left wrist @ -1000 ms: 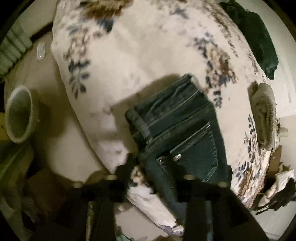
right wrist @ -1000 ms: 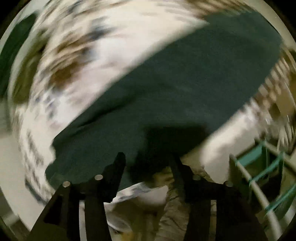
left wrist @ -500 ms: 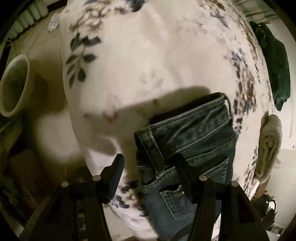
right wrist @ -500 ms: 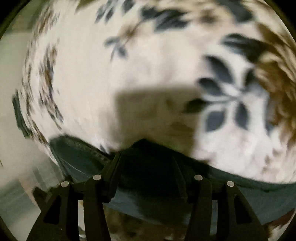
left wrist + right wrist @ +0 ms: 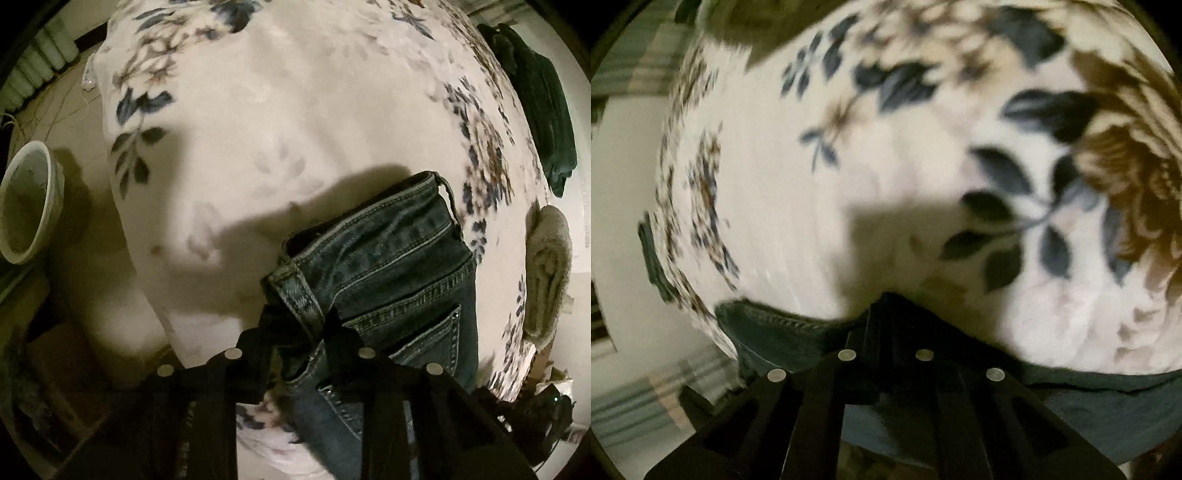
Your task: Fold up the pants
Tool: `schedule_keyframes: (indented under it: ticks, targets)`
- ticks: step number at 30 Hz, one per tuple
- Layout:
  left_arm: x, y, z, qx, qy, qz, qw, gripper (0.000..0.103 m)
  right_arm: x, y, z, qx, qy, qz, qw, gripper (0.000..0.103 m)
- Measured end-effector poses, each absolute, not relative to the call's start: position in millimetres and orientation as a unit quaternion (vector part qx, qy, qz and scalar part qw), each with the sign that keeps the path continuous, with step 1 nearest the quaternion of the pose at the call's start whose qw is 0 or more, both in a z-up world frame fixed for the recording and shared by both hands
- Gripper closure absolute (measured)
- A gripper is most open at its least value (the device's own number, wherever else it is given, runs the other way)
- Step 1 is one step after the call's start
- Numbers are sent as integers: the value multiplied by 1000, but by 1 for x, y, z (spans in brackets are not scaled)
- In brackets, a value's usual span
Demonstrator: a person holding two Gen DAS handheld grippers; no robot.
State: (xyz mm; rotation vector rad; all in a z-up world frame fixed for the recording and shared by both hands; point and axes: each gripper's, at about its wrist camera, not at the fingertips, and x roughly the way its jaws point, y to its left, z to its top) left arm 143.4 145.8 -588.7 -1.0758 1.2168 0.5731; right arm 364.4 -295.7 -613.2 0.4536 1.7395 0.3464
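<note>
Dark blue jeans (image 5: 399, 266) lie on a floral white blanket (image 5: 295, 110), waistband toward the left, back pocket showing. My left gripper (image 5: 299, 325) has its jaws closing on the waistband corner, and the denim is pinched between its fingers. In the right wrist view the blanket (image 5: 849, 166) fills the frame, with a dark edge of the pants (image 5: 768, 332) along the bottom. My right gripper (image 5: 890, 306) is shut there. The dark fabric rises to a peak at its tips, and the contact itself is lost in shadow.
A dark green garment (image 5: 543, 110) lies at the blanket's far right edge, and a rolled beige towel (image 5: 550, 273) sits below it. A round pale tub (image 5: 26, 203) stands on the floor to the left. Clutter lies at the lower left and lower right.
My left gripper dropped onto the waistband and its jaws came together on it. My right gripper swept along the pants to their edge, then its fingers went from apart to together.
</note>
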Motion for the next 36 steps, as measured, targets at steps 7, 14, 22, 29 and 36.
schedule_keyframes:
  ticks: [7,14,22,29,36]
  targets:
    - [155,140,-579,-437,560,255,656,80,375,-296,-630,240,759,155,586,99]
    - [174,87,-508,-292,577,227,728,21,350,-340,-595,307,698,157,628,25]
    - [219,-49,-481,-133,600,126,779,14,227,-484,-565,395,622,50,674,13]
    - [231,-182,-510,-57,640,40,765,14,98,-657,-588,510,532,-144,661,13]
    - [232,-288,-563,-13,683,-23,730,14,34,-776,-631,583,422,-218,659,20]
